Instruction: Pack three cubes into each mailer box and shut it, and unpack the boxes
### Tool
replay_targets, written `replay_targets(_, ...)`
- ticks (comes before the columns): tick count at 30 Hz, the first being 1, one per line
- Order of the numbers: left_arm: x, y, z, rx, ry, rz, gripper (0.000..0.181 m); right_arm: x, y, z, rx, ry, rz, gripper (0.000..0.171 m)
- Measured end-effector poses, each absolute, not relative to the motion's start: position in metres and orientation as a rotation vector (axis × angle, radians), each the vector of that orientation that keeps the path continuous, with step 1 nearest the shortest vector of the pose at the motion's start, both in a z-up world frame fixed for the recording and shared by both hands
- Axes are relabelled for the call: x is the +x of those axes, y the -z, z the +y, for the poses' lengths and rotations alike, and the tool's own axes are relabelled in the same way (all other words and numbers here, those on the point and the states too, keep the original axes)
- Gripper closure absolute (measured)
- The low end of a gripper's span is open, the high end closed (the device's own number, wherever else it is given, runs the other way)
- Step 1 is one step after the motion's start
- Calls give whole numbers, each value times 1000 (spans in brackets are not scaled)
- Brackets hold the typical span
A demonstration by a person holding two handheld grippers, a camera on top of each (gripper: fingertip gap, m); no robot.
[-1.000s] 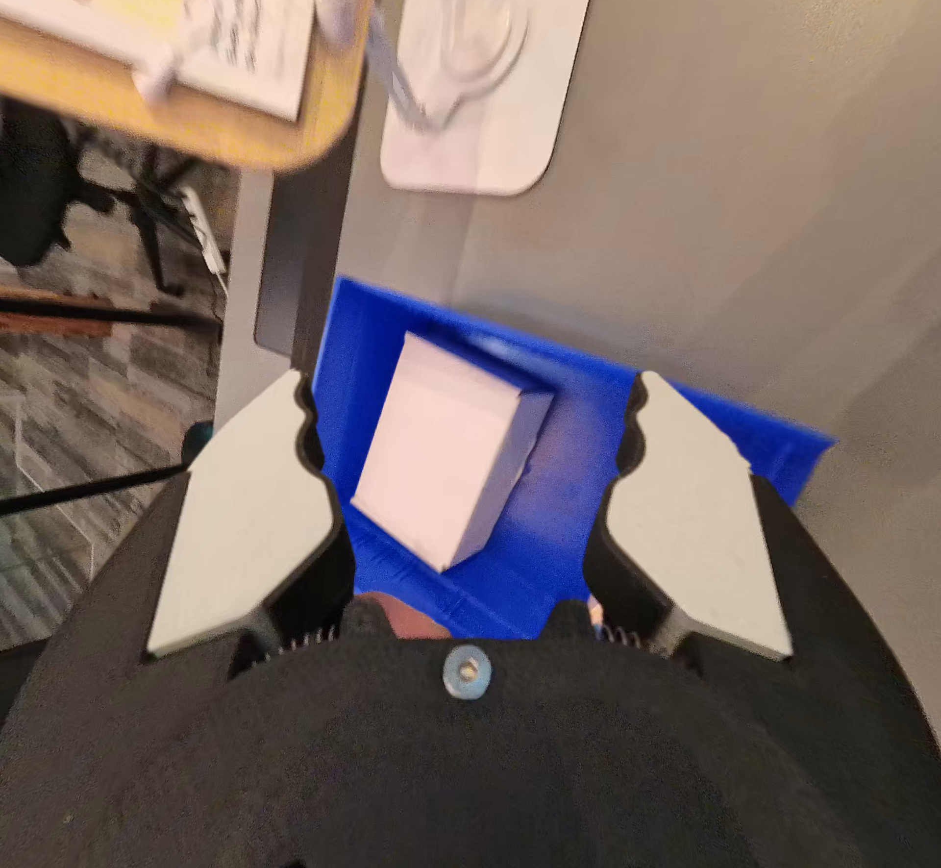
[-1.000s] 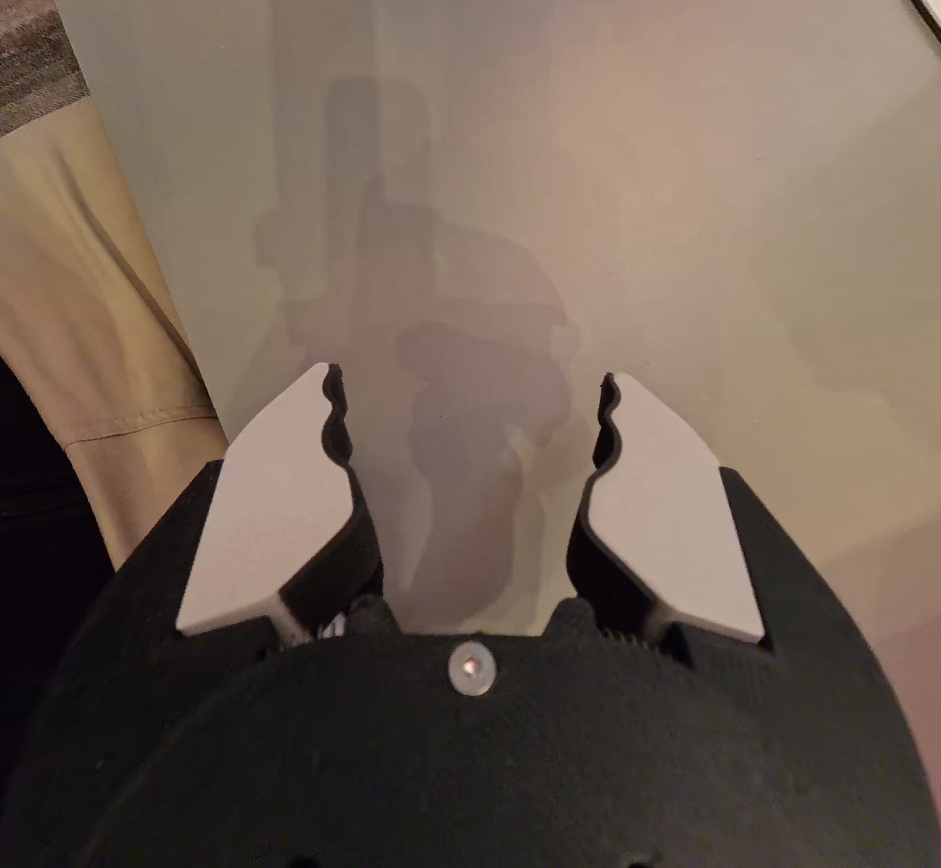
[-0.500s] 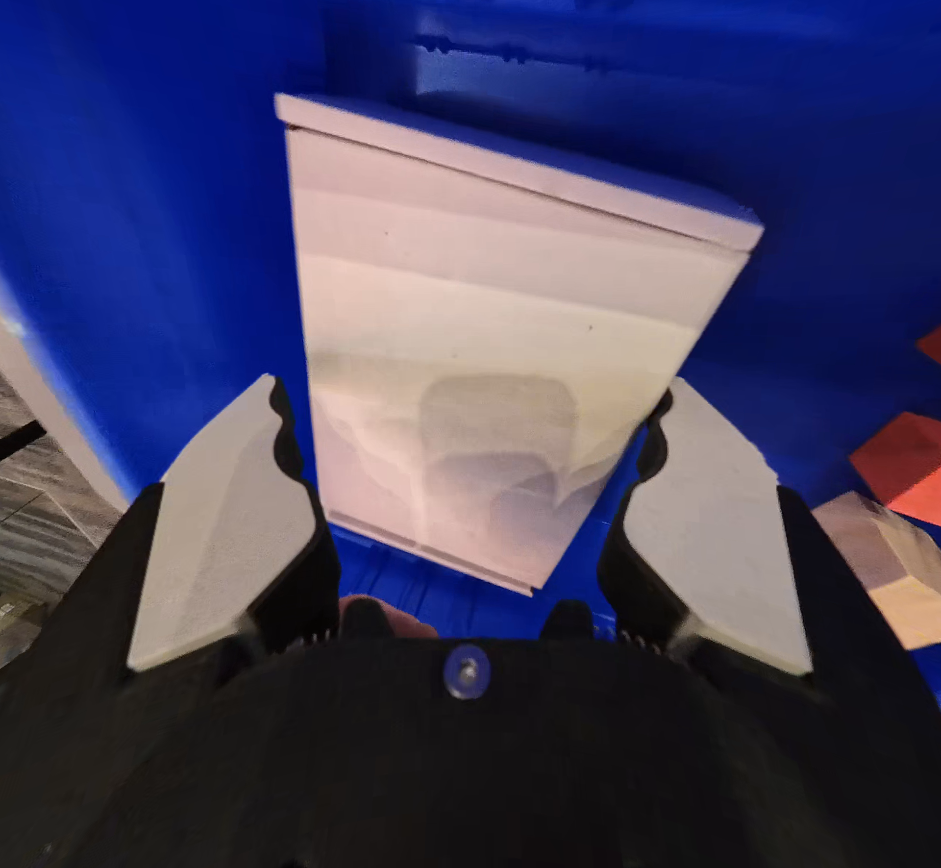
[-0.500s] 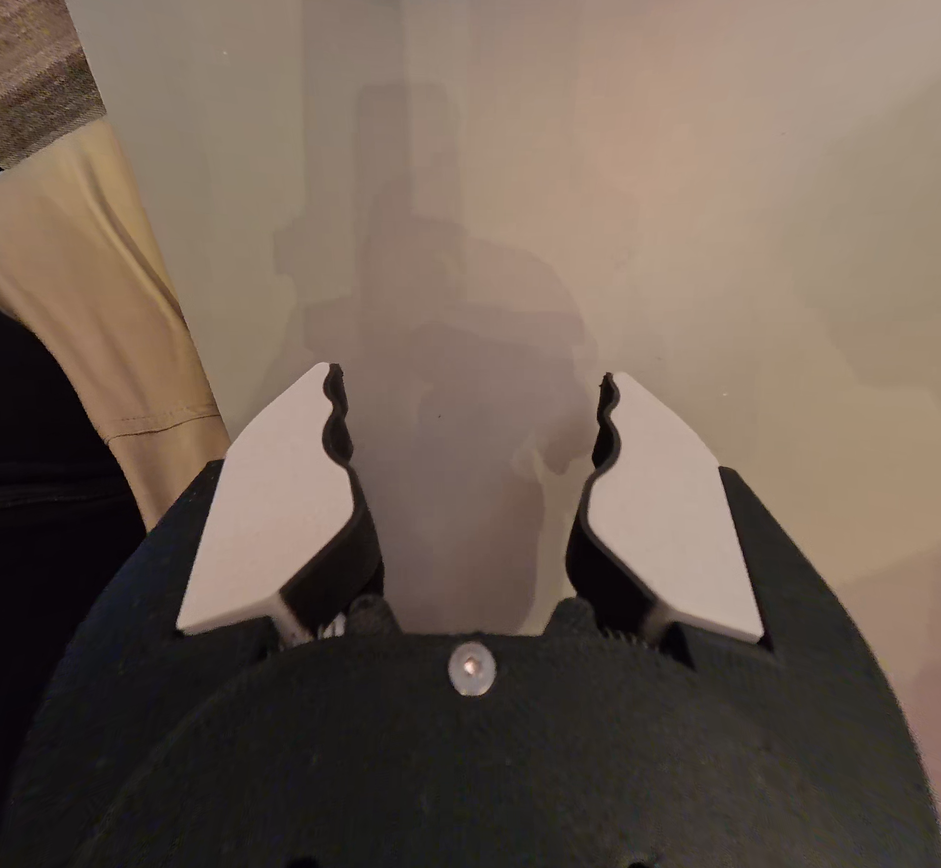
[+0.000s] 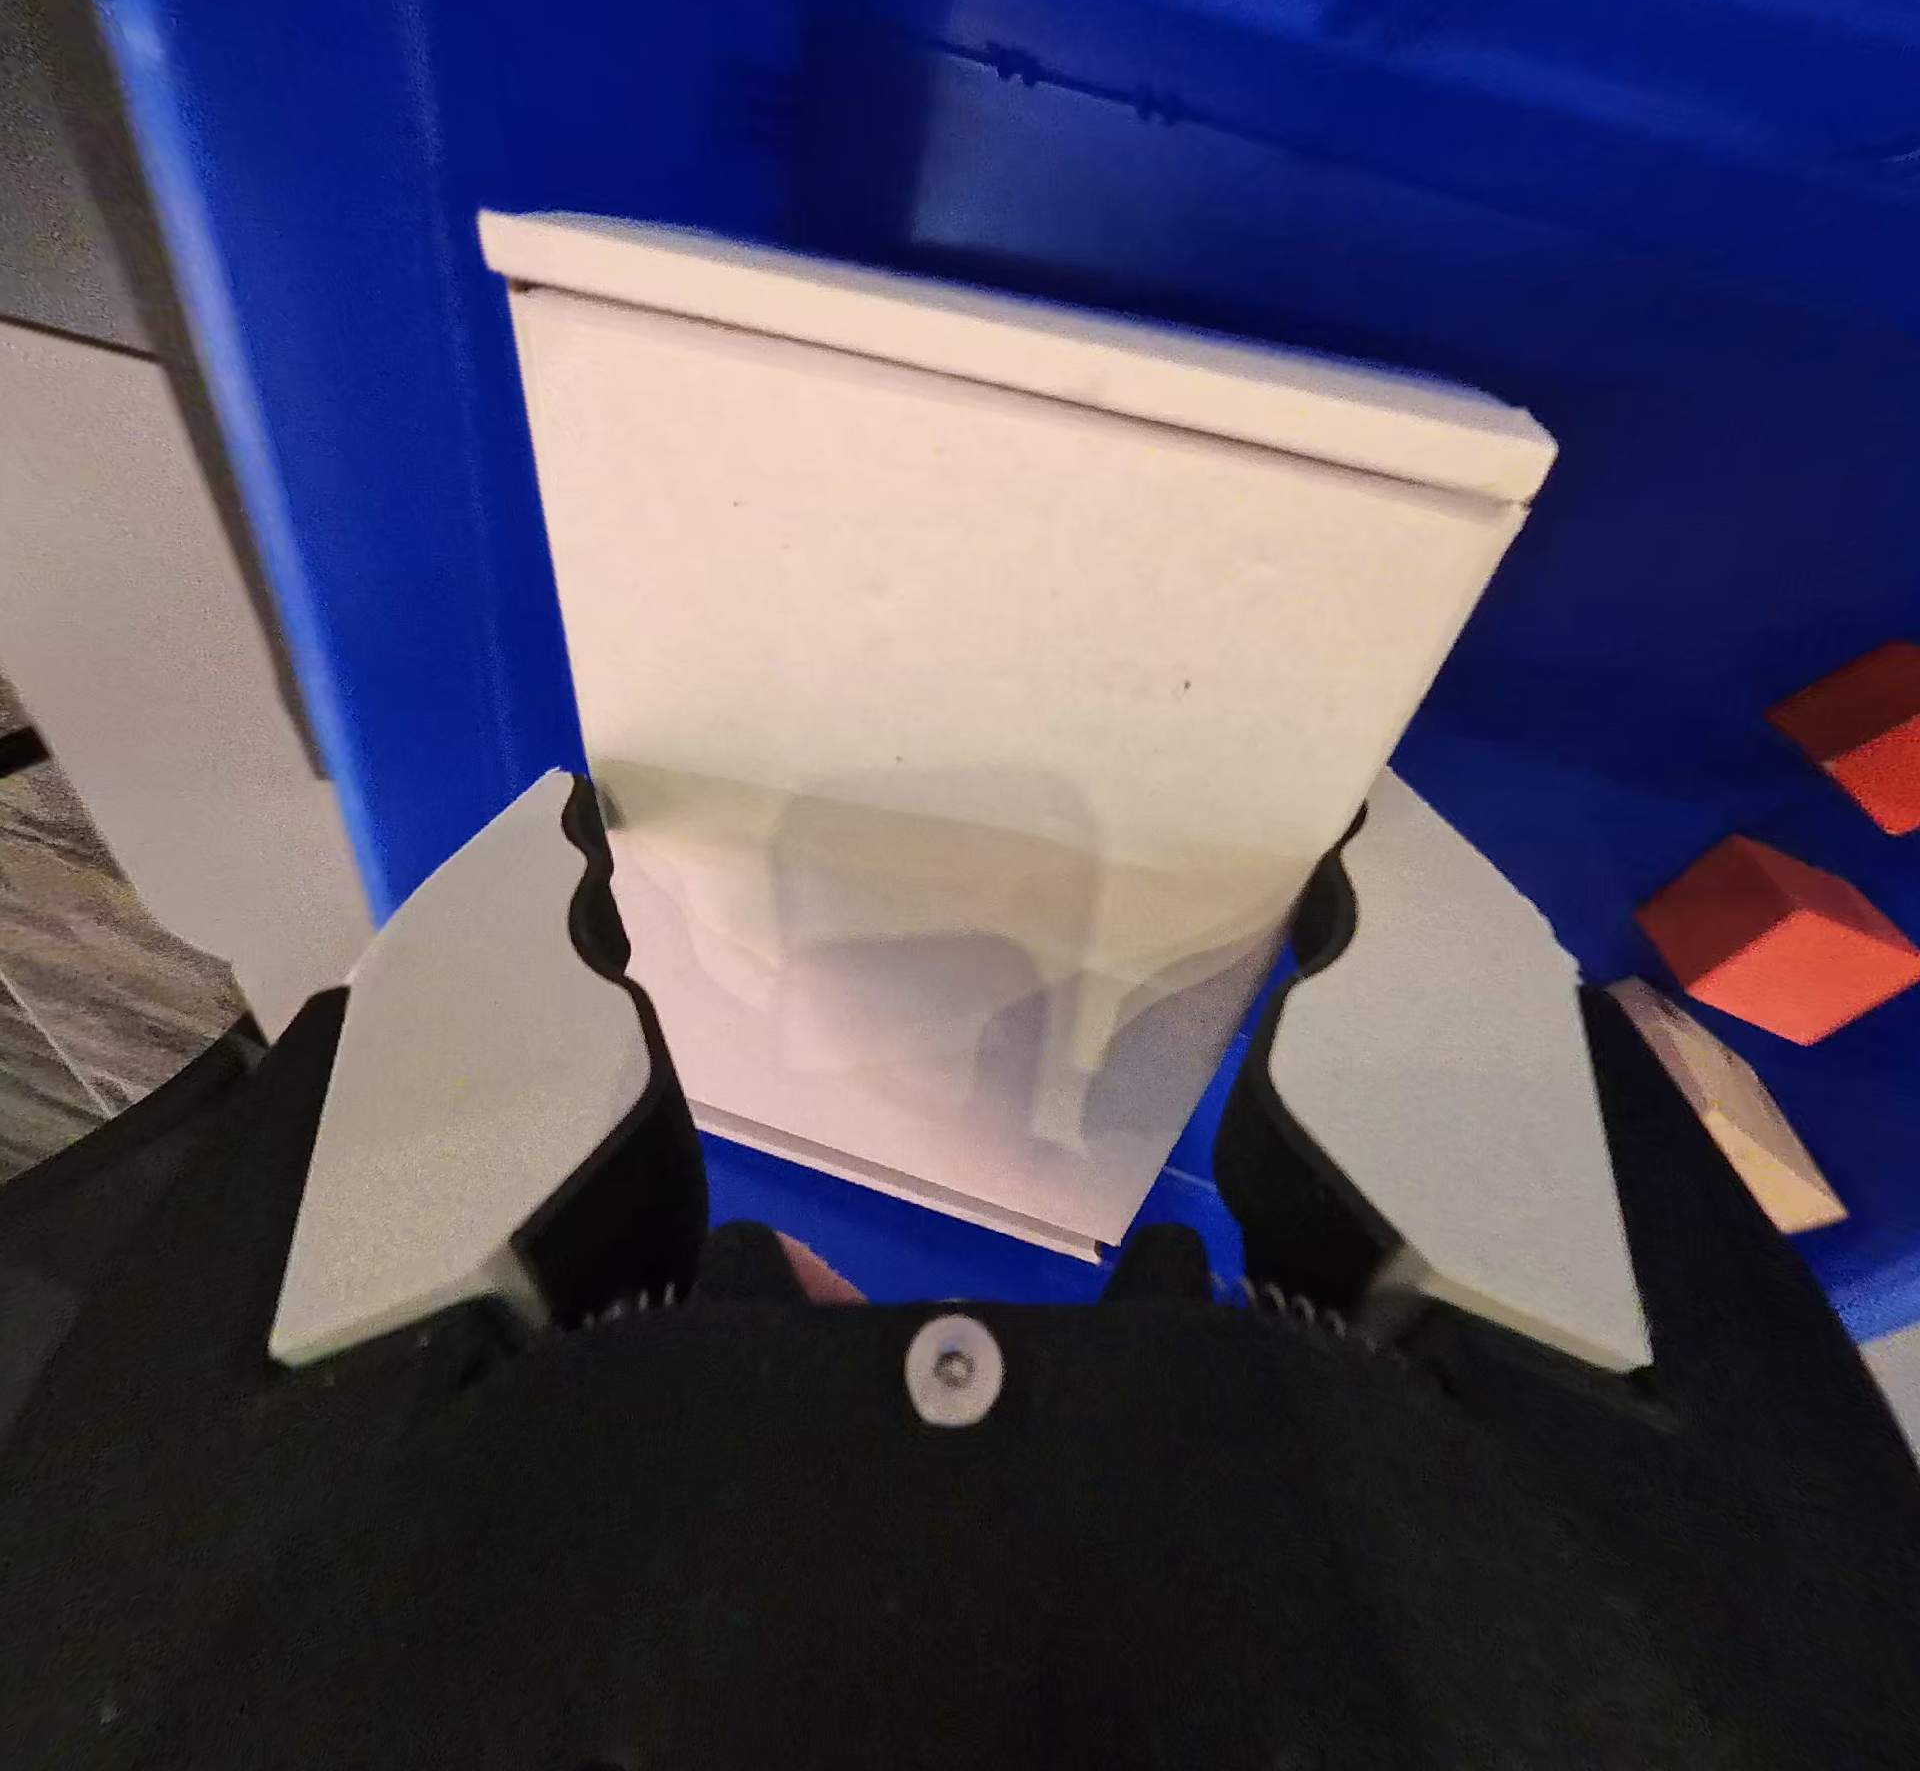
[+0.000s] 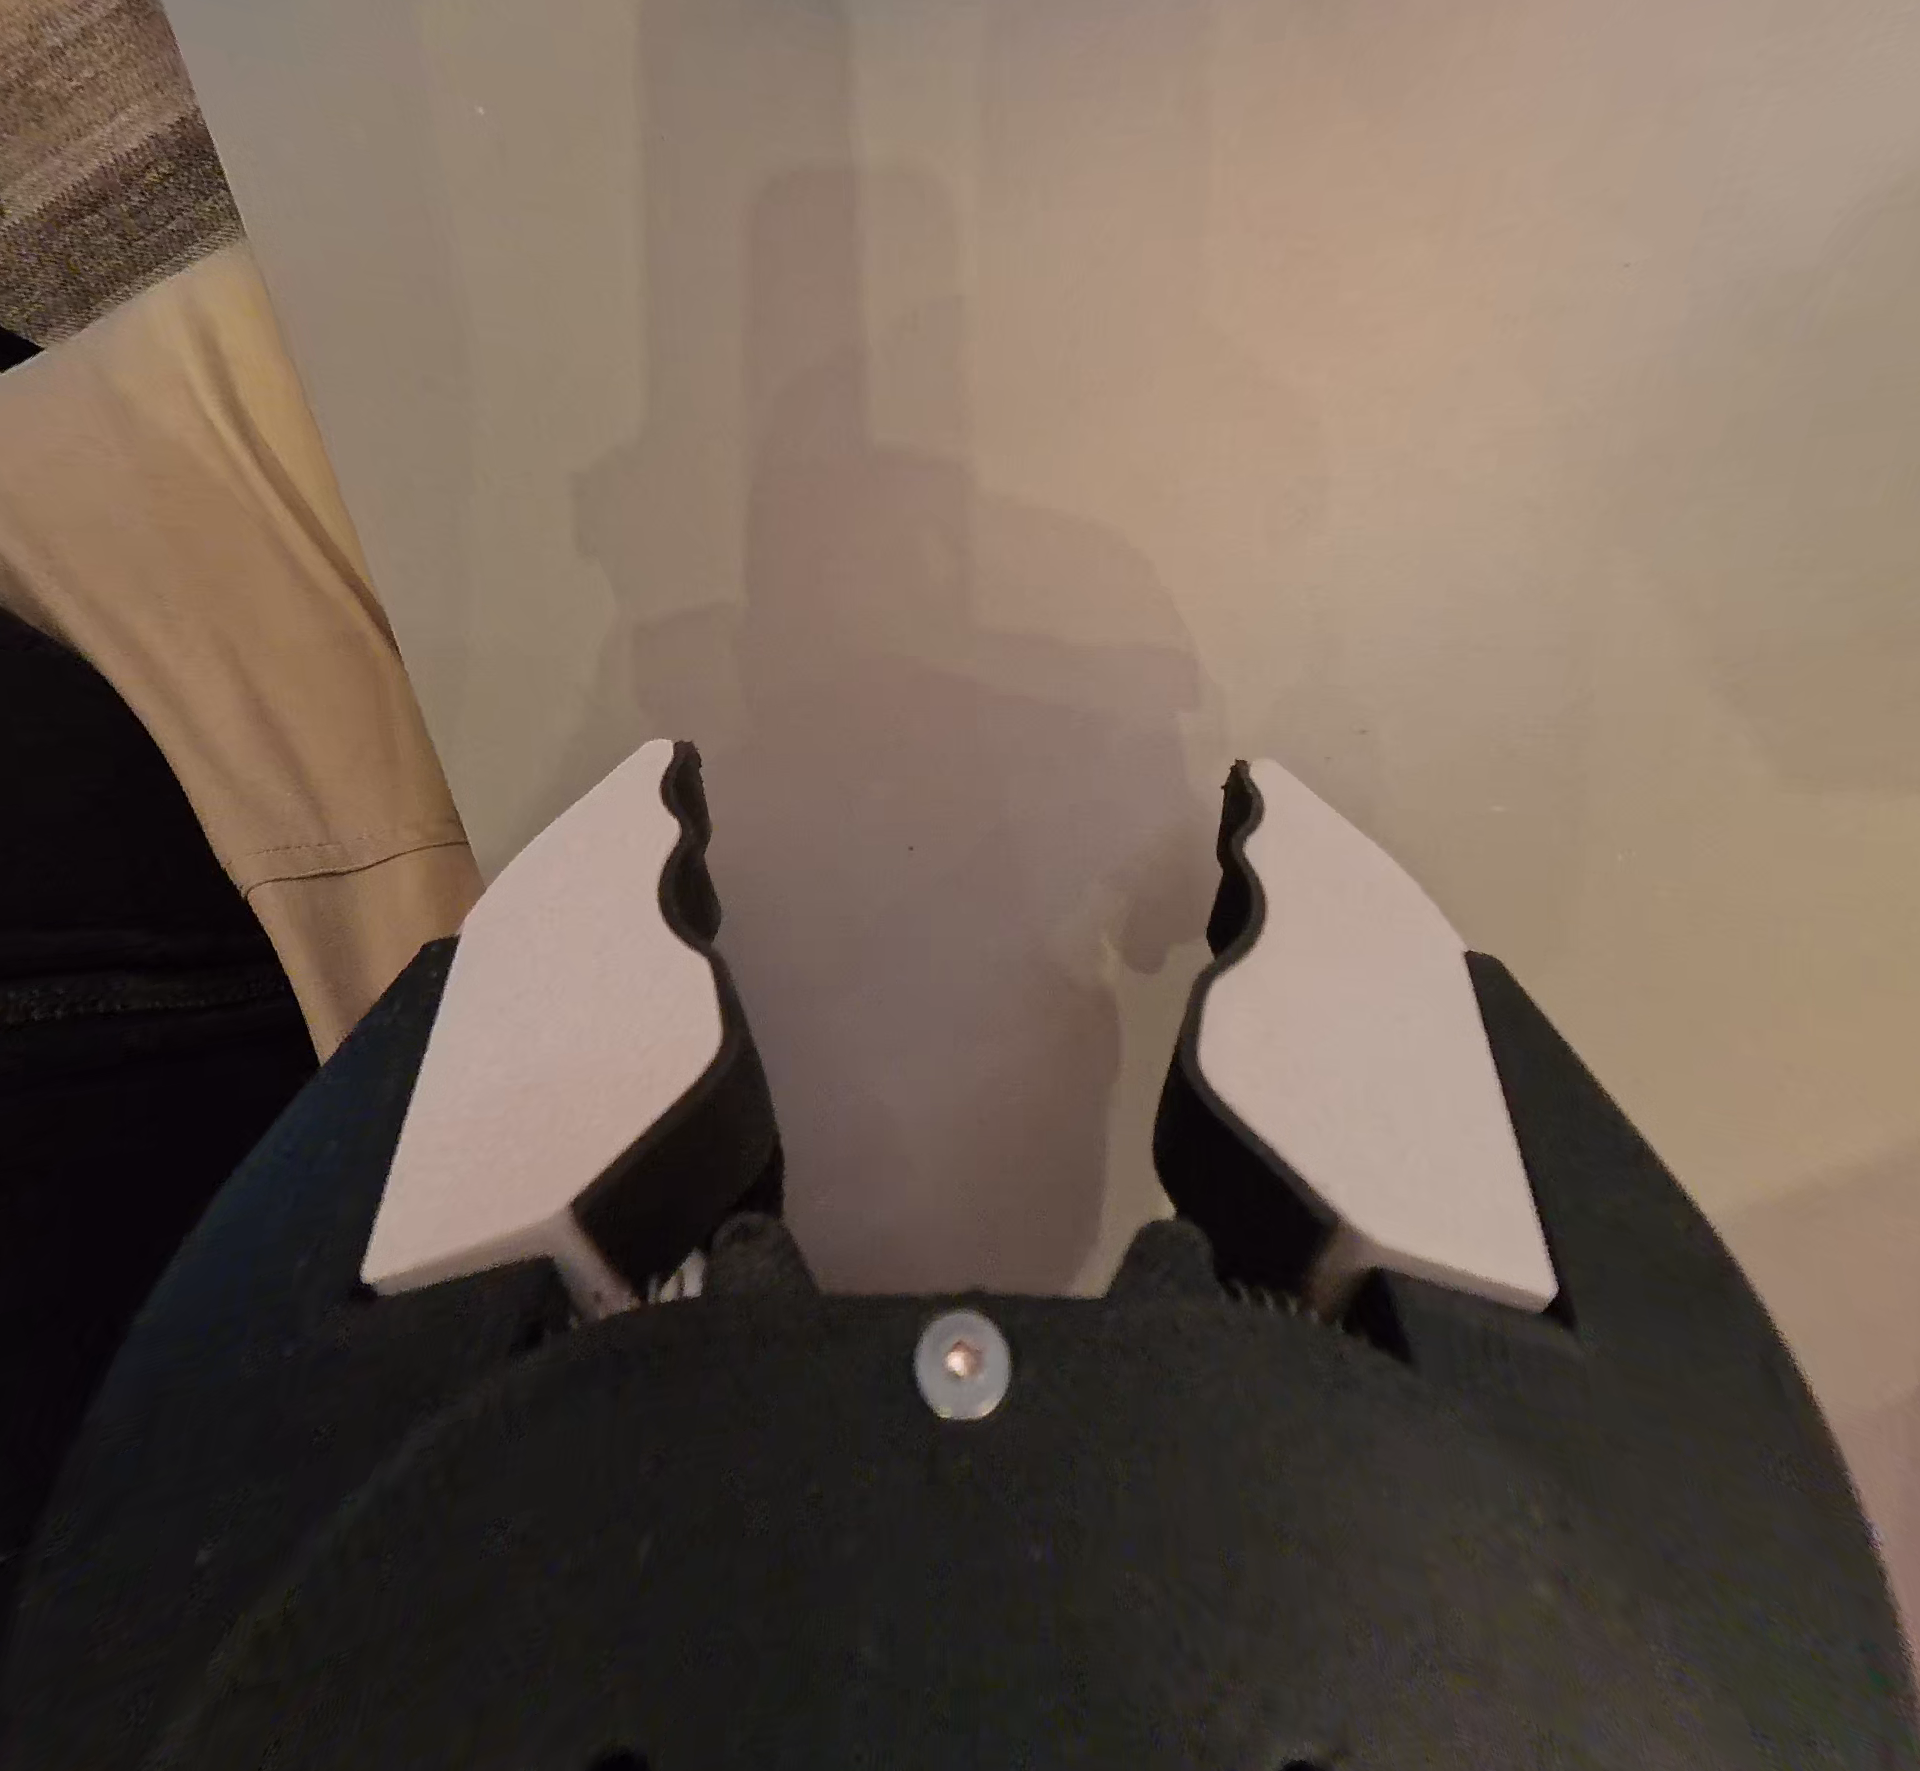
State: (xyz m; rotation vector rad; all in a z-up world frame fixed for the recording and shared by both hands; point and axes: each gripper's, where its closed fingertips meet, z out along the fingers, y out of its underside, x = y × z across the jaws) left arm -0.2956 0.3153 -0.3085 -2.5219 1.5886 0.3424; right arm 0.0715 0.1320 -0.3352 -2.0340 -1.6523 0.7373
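A closed white mailer box (image 5: 997,641) lies tilted inside the blue bin (image 5: 623,163). My left gripper (image 5: 966,796) is open wide and straddles the box's near half, with its fingertips (image 5: 587,817) right against the box's two sides. Two red cubes (image 5: 1766,942) and a pale wooden cube (image 5: 1725,1119) lie on the bin floor to the right. My right gripper (image 6: 961,765) is open and empty, hovering over the bare pale table (image 6: 1351,371). Neither box nor cubes show in the right wrist view.
The bin's left wall (image 5: 260,474) stands close to my left finger, with pale table (image 5: 125,630) and grey floor (image 5: 83,973) beyond it. A person's beige clothing (image 6: 177,682) lies along the table's left edge in the right wrist view. One gripper's finger ends stand about 40 centimetres off the other's.
My left gripper has dropped from above the bin down into it and moved in around the white box, fingers now level with its sides. My right gripper has barely moved.
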Motion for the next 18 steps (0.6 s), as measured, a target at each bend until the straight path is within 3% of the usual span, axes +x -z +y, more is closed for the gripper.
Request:
replay_targets(11, -263, 229, 298, -2461, -358, 1511, 55, 71, 329, 132, -1998, -713, -1654, 78)
replay_targets(18, -164, 181, 265, -2443, -89, 1514, 55, 73, 309, 145, -1922, -674, -1587, 78)
